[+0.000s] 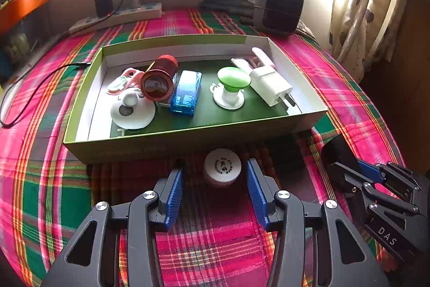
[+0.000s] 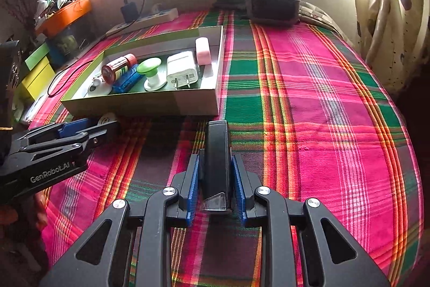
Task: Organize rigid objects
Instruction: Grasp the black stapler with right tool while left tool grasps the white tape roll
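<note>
A small white round tub (image 1: 222, 168) stands on the plaid cloth just in front of the shallow green box (image 1: 188, 141). My left gripper (image 1: 215, 166) is open around the tub, its blue pads (image 1: 176, 187) clear of both sides. My right gripper (image 2: 216, 158) is shut on a black oblong device (image 2: 217, 136) with a clear end, held above the cloth right of the box (image 2: 150, 105). The box holds a red cylinder (image 1: 158, 77), a blue clear case (image 1: 186, 93), a green-topped knob (image 1: 232, 84), a white plug charger (image 1: 270, 85), a white disc (image 1: 133, 109) and pink pieces.
A power strip (image 1: 118, 18) with a black adapter lies behind the box, and a black cable (image 1: 32, 96) trails over the cloth at left. A dark bag (image 1: 279, 7) stands at the back right, curtains (image 1: 368, 4) beyond. An orange tray (image 2: 64, 15) and yellow-green boxes (image 2: 37, 74) sit off the left edge.
</note>
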`<control>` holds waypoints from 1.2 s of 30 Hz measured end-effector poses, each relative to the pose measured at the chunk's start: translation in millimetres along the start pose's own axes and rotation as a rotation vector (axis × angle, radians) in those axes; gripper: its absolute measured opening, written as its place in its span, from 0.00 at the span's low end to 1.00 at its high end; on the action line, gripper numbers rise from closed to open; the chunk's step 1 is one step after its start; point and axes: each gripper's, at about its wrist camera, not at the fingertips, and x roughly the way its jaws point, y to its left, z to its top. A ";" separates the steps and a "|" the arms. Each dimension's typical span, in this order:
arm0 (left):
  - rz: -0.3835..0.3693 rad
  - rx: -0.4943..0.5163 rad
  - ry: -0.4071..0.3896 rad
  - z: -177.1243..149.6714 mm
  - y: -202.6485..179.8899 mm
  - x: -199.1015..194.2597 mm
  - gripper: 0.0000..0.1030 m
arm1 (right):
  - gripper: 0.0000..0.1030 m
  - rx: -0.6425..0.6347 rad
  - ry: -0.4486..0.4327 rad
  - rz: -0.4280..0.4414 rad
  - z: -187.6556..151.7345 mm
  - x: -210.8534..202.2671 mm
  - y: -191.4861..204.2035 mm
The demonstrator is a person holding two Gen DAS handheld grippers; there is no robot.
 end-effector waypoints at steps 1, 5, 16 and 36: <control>0.001 0.000 -0.002 0.2 -0.2 0.2 0.44 | 0.24 0.001 0.000 0.001 -0.1 -0.1 -0.1; 0.009 0.006 -0.011 0.1 -0.1 1.1 0.44 | 0.24 0.002 0.000 0.004 -0.1 -0.3 -0.4; 0.025 0.017 -0.023 0.1 -1.0 2.5 0.38 | 0.24 0.003 0.000 0.006 -0.2 -0.3 -0.5; 0.027 0.022 -0.031 -2.2 0.4 0.3 0.26 | 0.24 0.001 0.000 0.004 -0.1 0.1 0.1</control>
